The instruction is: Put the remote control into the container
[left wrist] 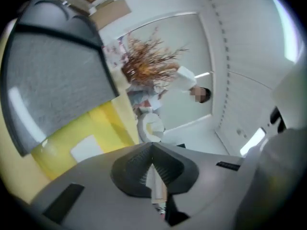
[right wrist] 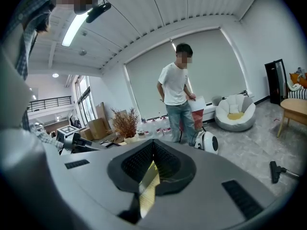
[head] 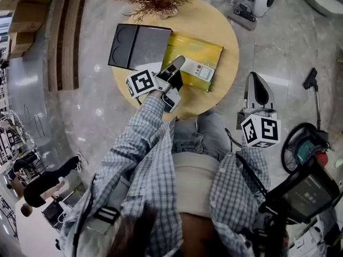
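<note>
Remote control [head: 201, 70], small and white, seems to lie on a yellow box [head: 188, 47] on the round table [head: 228, 33], next to the open black container [head: 140, 47]. The left gripper [head: 179, 62] hangs just beside it, jaws pressed together on nothing. The right gripper [head: 257, 78] is off the table's edge, jaws together too.
</note>
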{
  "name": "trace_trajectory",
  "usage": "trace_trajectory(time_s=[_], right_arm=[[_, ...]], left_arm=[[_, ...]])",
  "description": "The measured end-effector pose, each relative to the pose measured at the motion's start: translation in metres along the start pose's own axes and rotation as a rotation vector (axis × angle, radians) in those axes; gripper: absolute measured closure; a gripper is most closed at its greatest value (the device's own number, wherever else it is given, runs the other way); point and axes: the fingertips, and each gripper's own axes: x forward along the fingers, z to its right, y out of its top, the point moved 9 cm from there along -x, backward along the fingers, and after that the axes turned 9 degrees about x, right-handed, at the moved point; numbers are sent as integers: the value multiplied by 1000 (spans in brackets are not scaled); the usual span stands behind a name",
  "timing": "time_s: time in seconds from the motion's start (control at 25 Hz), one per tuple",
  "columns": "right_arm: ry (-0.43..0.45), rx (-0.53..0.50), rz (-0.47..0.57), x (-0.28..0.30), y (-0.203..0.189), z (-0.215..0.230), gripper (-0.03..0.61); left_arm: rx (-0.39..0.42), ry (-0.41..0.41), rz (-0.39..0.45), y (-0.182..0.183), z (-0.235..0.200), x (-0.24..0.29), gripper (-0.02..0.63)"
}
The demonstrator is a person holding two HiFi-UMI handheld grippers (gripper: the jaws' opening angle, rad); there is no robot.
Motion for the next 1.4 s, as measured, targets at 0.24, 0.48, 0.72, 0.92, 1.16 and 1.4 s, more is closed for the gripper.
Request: trace_trajectory(time_s=[0.24, 0.48, 0.72, 0.92, 1.16, 1.4], right_arm=[[68, -30, -31, 10, -3, -14, 574], [109, -70, -27, 13, -2, -35, 574], [137, -122, -24, 9, -7, -76, 574], [168, -167, -6, 7, -12, -105, 574], [203, -220, 25, 0, -17, -137, 574], [212, -247, 62, -22, -31, -177, 574]], left_arm=[[432, -119, 228, 6, 41, -32, 606], [684, -150, 277, 9, 65, -54, 606], [911, -129, 293, 16, 83, -86, 606], [1080, -118, 267, 12, 93, -101, 606], [1201, -125, 270, 9, 99, -119, 606], [1261, -141, 277, 3, 104, -161, 606]])
